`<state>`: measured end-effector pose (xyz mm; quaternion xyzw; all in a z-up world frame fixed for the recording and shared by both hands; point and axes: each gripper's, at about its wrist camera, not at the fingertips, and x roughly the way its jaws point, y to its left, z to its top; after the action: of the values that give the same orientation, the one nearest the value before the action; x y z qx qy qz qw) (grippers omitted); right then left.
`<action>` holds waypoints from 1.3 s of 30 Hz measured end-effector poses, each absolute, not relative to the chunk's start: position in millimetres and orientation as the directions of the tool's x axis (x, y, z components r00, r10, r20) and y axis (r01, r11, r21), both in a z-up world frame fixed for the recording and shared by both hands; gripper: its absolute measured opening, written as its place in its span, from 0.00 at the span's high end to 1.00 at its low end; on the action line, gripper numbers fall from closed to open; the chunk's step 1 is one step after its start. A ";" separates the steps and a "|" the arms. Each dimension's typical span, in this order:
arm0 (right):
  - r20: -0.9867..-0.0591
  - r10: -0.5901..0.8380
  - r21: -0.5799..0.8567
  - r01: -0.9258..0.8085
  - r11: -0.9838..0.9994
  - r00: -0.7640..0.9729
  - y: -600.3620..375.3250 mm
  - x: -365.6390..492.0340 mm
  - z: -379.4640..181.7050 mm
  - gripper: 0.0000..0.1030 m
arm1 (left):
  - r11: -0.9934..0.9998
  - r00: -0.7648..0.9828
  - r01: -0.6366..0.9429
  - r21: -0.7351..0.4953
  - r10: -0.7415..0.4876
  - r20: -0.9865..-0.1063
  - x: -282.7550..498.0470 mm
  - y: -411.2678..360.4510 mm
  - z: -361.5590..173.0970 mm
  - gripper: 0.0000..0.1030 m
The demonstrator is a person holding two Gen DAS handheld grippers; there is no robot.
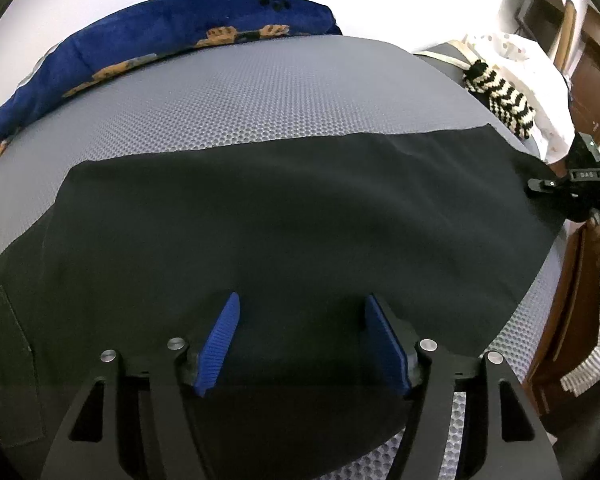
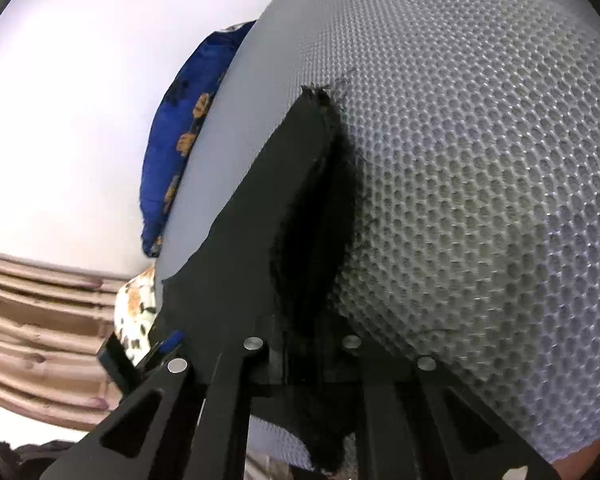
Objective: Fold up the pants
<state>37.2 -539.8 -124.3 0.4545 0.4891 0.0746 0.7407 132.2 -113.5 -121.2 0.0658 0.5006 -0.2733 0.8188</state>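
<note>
Your left hand-held gripper hovers spread apart over the black pants, which stretch sideways toward your right hand-held gripper, clamped on their far-right end.

Showing one pair of black pants, lying on one grey mesh mattress. Showing two grippers: left gripper with two blue fingers, and right gripper appearing at the frame edge. Also showing one blue patterned blanket, one black-and-white knitted item, one white cloth, and one wooden door.
</note>
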 end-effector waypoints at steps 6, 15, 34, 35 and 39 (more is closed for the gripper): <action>-0.653 0.518 0.736 0.298 0.608 0.553 -513.3 46.9 -82.8 0.92 | 0.854 0.355 0.470 -0.221 -0.413 -0.839 136.8 -94.8 -112.6 0.36; -0.622 0.588 0.744 0.159 0.648 0.517 -422.0 97.8 -43.9 0.92 | 0.880 0.442 0.406 -0.245 -0.424 -0.791 134.4 -40.7 -82.4 0.36; -0.714 0.674 0.672 -0.085 0.735 0.186 -193.3 156.7 -83.2 0.92 | 0.913 0.521 0.262 -0.313 -0.407 -0.750 124.1 65.2 -62.5 0.36; -0.723 0.668 0.662 -0.101 0.743 0.177 -185.3 156.8 -84.8 0.92 | 0.911 0.522 0.263 -0.319 -0.412 -0.747 123.7 66.4 -62.4 0.36; -0.750 0.638 0.628 -0.117 0.770 0.173 -171.3 158.7 -93.2 0.91 | 0.904 0.514 0.263 -0.337 -0.427 -0.744 124.2 68.2 -64.9 0.36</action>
<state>158.7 -171.3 -93.2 0.2210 0.5892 0.2575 0.7333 124.2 68.2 -64.9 -0.0909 0.4510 -0.1993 0.8652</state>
